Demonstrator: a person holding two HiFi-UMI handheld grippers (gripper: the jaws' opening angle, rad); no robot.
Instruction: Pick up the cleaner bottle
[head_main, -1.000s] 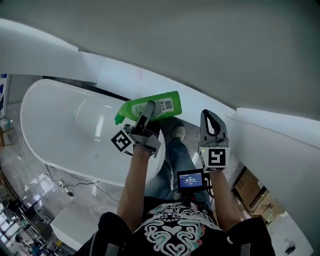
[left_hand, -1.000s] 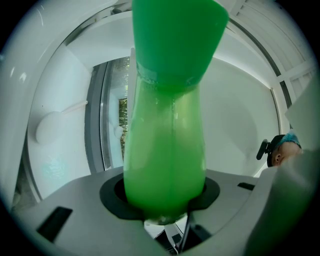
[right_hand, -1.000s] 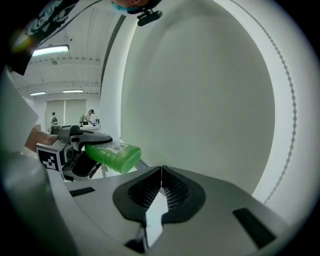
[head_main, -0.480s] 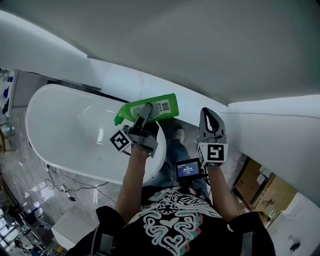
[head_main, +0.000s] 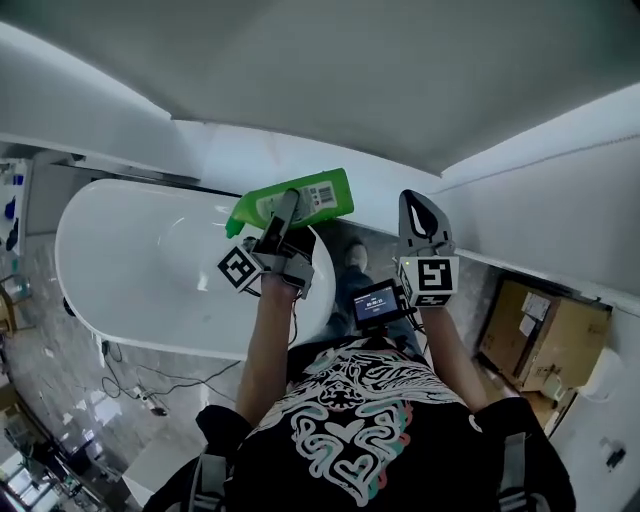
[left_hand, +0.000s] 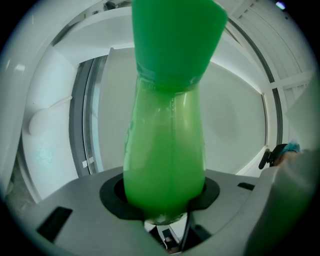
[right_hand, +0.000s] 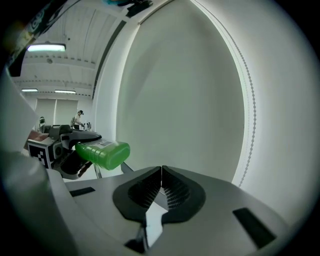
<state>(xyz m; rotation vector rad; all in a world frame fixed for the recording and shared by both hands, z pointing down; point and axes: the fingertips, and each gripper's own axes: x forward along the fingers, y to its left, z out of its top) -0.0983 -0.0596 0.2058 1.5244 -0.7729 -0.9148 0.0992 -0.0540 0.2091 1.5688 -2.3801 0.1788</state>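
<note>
Left gripper (left_hand: 162, 202) view: jaws pinching the green cleaner bottle (left_hand: 165, 150). Head view places it aloft over the bathtub (head_main: 130, 260) end (lying sideways). Right gripper (right_hand: 161, 187) view: jaws pressed together, empty.

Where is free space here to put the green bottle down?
The bathtub basin, left of the left gripper holding the bottle, is bare and wide. The floor beside it at lower left is cluttered with cables.
</note>
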